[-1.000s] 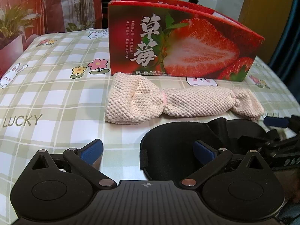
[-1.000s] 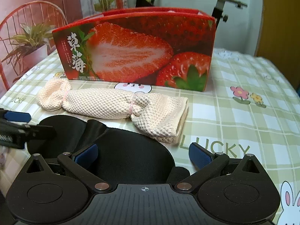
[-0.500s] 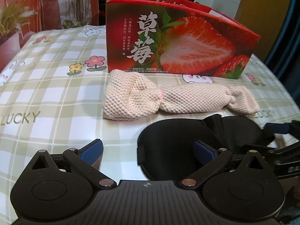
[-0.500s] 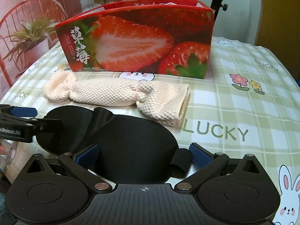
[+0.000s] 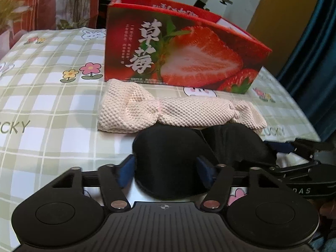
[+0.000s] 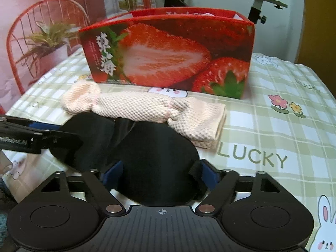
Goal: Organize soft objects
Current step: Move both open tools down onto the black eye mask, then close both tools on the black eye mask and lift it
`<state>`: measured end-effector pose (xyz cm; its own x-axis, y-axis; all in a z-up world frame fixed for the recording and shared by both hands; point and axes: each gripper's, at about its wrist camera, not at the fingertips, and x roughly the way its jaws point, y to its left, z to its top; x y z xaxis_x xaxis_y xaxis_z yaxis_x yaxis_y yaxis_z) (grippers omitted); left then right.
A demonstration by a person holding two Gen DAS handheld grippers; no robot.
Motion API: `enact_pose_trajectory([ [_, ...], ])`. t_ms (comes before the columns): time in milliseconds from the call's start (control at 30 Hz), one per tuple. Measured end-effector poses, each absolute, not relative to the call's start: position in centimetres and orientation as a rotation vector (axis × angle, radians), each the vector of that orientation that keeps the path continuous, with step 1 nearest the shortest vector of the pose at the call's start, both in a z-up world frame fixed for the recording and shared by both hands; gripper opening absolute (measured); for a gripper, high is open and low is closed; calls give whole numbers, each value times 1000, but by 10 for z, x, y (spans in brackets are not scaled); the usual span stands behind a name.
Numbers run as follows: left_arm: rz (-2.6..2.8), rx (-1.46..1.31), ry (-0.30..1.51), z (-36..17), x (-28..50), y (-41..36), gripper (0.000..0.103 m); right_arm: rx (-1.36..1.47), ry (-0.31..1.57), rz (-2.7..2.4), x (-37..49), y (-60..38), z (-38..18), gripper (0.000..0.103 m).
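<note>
Two tools angled down | left tool [image 5: 166,169] – right tool [image 6: 160,173] | both just closing, pinching black eye mask [image 6: 159,157]

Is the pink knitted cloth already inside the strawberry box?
No. The pink knitted cloth lies on the checked tablecloth in front of the strawberry box, beside the black eye mask.

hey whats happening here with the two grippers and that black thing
A person is working two handheld grippers on a black padded eye mask lying on the checked tablecloth. The left gripper and right gripper have each just been closing on one end of it, pads now against the fabric. Behind the mask lie a rolled peach knitted cloth and an open red strawberry-print box.
</note>
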<state>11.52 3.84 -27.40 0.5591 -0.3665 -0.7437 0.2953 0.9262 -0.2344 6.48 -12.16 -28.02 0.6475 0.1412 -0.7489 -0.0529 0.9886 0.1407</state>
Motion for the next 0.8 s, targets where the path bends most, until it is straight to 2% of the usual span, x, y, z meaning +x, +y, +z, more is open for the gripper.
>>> enact_pose_trajectory([
  [67,-393,-112,895,-274,116,42,55,138,849,143,64,-123,-279,59],
  [233,-417,-111,868,-272,115,39,51,144,810,182,63,-120,-273,38],
  [333,-431,-100,834,-267,112,38,41,144,777,185,61,-120,-268,29],
  [533,-452,-96,819,-265,109,37,30,169,759,174,59,-125,-266,23],
  [800,-459,-109,820,-267,110,39,29,181,754,174,59,-125,-268,20],
])
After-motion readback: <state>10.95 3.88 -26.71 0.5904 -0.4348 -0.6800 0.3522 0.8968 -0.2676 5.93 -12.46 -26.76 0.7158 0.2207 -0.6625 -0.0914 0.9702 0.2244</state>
